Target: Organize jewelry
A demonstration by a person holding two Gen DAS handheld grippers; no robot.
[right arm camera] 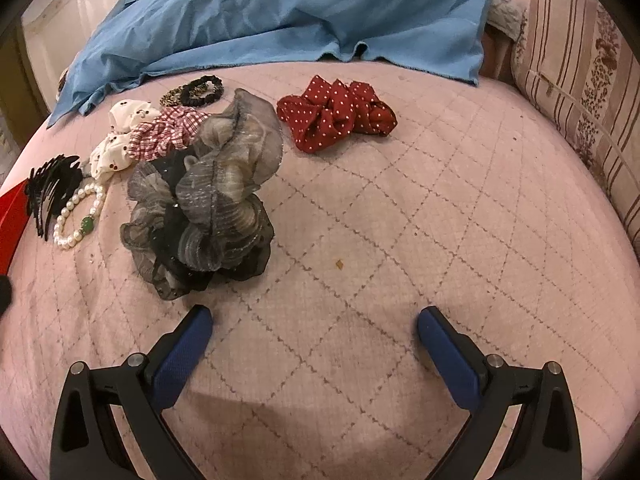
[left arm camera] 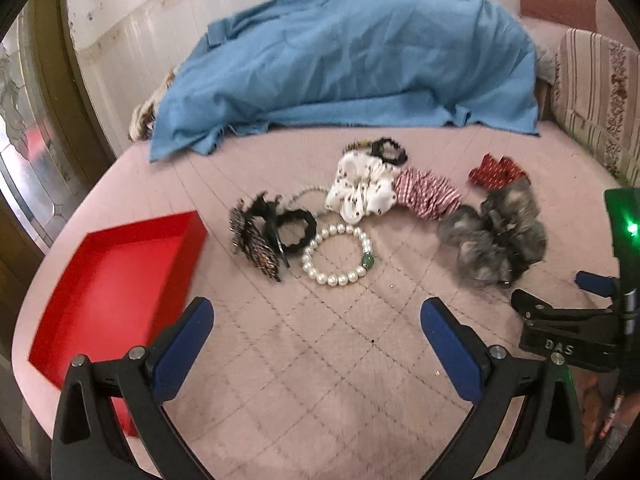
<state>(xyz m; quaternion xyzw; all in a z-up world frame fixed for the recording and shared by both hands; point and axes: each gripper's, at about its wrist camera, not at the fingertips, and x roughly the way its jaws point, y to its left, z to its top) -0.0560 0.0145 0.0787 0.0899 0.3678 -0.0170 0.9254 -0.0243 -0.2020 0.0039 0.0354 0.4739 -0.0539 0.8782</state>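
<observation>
Nothing is in the red tray [left arm camera: 120, 280] yet, so my job has hardly started. It sits far on the left of the pink quilted bed [left arm camera: 320, 360], and its inside looks bare, though my own claw hides its near corner, so I cannot be sure of that bit.

My left gripper [left arm camera: 316, 320] hangs above the bed with its blue fingers spread wide and nothing between them. The tray edge is just beside its left finger.

Going right from the tray, I see the black hair claw [left arm camera: 260, 236] first, lying on a sparkly clip and touching a small black hair tie [left arm camera: 294, 230]. Next comes the pearl bracelet [left arm camera: 338, 256] with its one green bead. Behind it is the white scrunchie [left arm camera: 360, 188], pressed against the red checked scrunchie [left arm camera: 426, 194]. Two thin hair ties [right arm camera: 198, 90] lie at the back, near the blue cloth [left arm camera: 340, 60]. Then comes the big grey frilly scrunchie [right arm camera: 204, 204], and last the red dotted scrunchie [right arm camera: 336, 114], a little apart from the rest.

My right gripper [right arm camera: 316, 320] is also wide open and holds nothing. The grey scrunchie is just past its left finger.

So every piece is still loose on the bed. I think all of them still need to go to the tray, one at a time.
</observation>
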